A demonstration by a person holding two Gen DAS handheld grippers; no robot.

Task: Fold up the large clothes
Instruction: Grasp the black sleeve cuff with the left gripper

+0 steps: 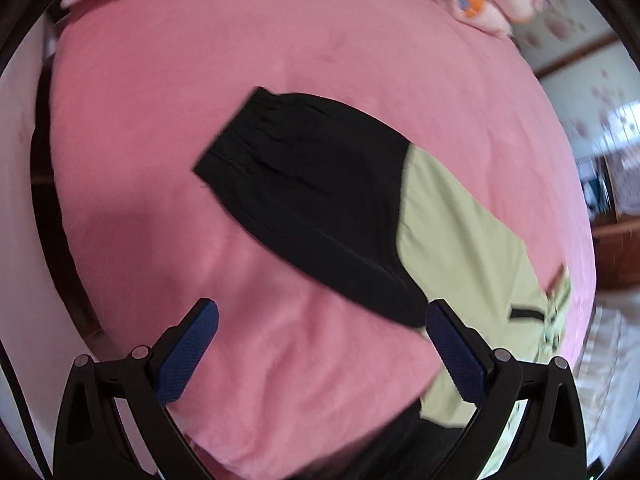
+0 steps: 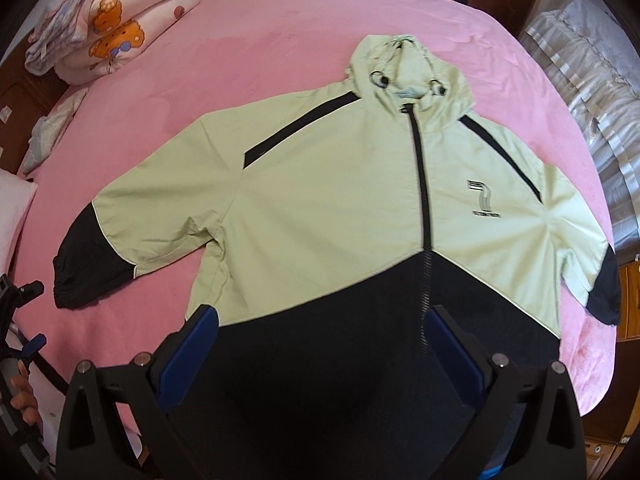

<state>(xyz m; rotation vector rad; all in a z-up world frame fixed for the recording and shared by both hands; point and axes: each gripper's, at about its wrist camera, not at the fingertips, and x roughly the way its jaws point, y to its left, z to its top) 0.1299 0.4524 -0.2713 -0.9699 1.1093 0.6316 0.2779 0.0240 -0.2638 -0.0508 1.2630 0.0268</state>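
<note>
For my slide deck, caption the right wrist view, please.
Open right gripper poised over the black hem of a zipped green-and-black hooded jacket spread flat on a pink bed.

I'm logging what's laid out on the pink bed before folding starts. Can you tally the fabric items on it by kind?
Hooded jacket, pale green and black, spread flat, zipped: 1
Folded printed blankets, stacked at the bed's far left corner: 1 stack; the number of blankets is unclear
Pink bed cover under everything: 1
Total: 3
</note>
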